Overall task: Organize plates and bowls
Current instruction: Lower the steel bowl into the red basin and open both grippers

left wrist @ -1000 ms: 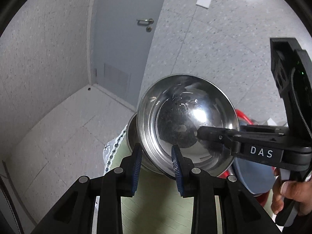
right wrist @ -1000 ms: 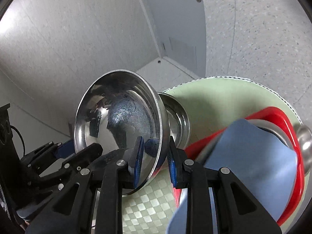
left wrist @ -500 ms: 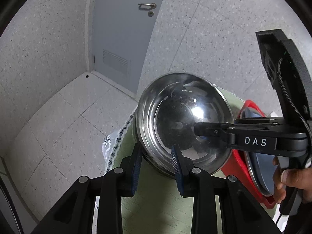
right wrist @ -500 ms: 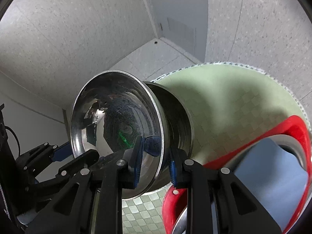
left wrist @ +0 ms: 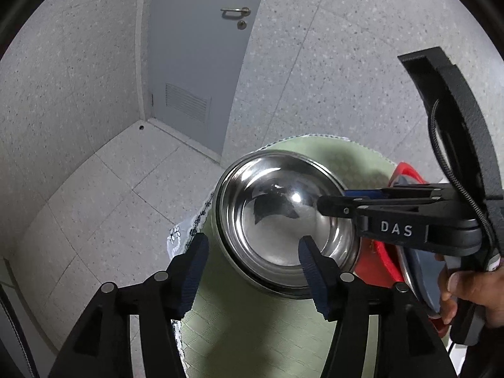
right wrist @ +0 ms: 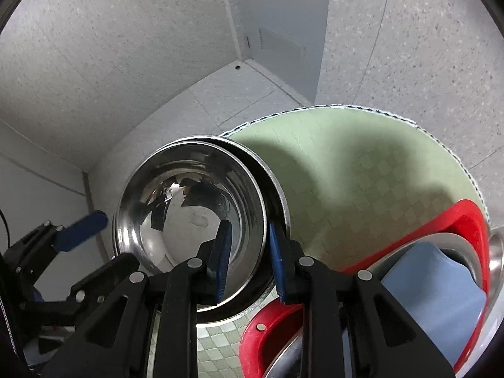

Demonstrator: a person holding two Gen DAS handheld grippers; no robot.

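Observation:
A shiny steel bowl [left wrist: 277, 220] sits nested inside a second steel bowl [left wrist: 343, 267] on the green round table. It also shows in the right wrist view [right wrist: 189, 208], with the outer bowl's rim [right wrist: 274, 189] around it. My left gripper [left wrist: 252, 258] is open, its fingers either side of the bowl's near edge without gripping. My right gripper [right wrist: 249, 252] has its jaws parted a little, astride the inner bowl's rim, one pad inside and one outside. In the left wrist view the right gripper [left wrist: 334, 203] reaches in from the right.
A red rack [right wrist: 466, 220] at the right holds a blue plate [right wrist: 431, 289] and steel dishes. The green checked tablecloth [right wrist: 362, 182] covers the round table, whose edge lies just left of the bowls. Tiled floor, walls and a grey door [left wrist: 201, 47] lie beyond.
The tilted bowl held by both grippers came down level into the second bowl. My left gripper opened and let go. My right gripper's jaws widened slightly.

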